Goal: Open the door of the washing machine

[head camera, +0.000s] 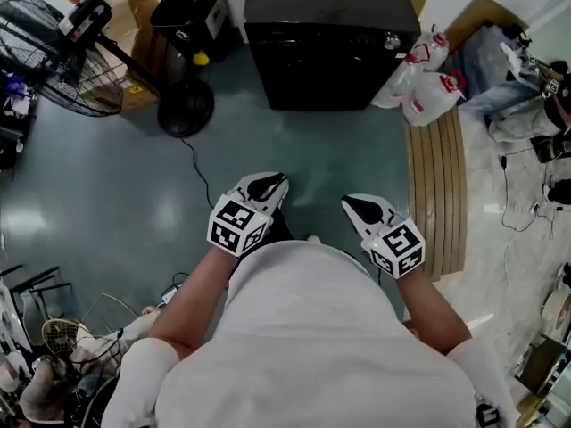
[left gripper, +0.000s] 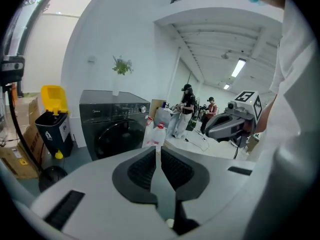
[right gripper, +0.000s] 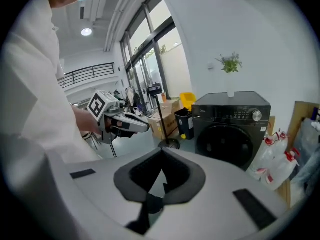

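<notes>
The dark grey washing machine stands at the far side of the floor, well ahead of both grippers. Its round front door is closed, and the right gripper view shows that door too. I hold my left gripper and right gripper side by side close to my body, both pointing toward the machine. The left gripper has its jaws together with nothing between them. So does the right gripper. Neither touches the machine.
A floor fan with a round base and a trailing cable stands at the left. Beside the machine are a yellow-lidded bin and white plastic jugs. A wooden slat board lies at the right. People stand far back.
</notes>
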Motion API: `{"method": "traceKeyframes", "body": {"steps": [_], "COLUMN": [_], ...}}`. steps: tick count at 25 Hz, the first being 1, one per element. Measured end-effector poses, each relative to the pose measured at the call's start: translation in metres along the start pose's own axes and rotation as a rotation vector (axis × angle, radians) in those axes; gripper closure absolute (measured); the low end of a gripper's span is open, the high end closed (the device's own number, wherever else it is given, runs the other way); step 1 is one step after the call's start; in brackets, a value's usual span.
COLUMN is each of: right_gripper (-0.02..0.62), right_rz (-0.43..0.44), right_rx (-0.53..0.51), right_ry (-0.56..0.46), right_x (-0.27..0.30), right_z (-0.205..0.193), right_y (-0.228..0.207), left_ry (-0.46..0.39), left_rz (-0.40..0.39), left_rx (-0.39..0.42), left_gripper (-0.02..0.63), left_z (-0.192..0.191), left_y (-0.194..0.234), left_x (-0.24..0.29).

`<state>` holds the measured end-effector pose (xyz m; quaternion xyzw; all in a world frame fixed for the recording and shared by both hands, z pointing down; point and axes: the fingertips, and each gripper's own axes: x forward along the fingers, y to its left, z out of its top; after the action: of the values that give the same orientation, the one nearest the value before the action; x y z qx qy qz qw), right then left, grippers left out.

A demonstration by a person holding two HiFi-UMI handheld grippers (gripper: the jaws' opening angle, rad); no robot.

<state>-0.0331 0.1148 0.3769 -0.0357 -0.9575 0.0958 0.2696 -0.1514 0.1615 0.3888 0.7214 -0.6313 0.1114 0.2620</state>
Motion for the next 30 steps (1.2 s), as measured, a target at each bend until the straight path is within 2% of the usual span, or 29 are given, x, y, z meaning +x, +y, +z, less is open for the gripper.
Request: {"method": "traceKeyframes", "body": {"steps": [4, 8, 17, 25, 30], "right_gripper": [0.586, 0.586, 0.586, 0.586, 0.586], "right_rz": [-0.103, -0.179, -0.343, -0.452, -0.486], "right_rx": [0.075, 0.142, 0.271, 0.352, 0.405], "right_ry": [-0.016, -0.006, 0.044, 0.123, 0.158], "right_x": [0.021, 0.045, 0.072, 0.081, 0.08], "right_z": [0.031, 0.052, 0.064, 0.053, 0.048], "right_y": [-0.039, -0.067, -0.104, -0.12, -0.127], "left_ry": [0.047, 0.09, 0.182, 0.271, 0.323], "left_rz": [-0.038, -0.064, -0.058, -0.054, -0.065], "left_rx": [0.063, 0.118, 0.165, 0.189, 0.212], "left_gripper": [0.584, 0.537, 0.522, 0.513, 0.503], "left_z": [0.014, 0.024, 0.019, -0.004, -0.012], "left_y": [0.07, 0.139, 0.275, 0.357, 0.377], "left_x": [0.039, 0.078, 0.176, 0.265, 0.308]}}
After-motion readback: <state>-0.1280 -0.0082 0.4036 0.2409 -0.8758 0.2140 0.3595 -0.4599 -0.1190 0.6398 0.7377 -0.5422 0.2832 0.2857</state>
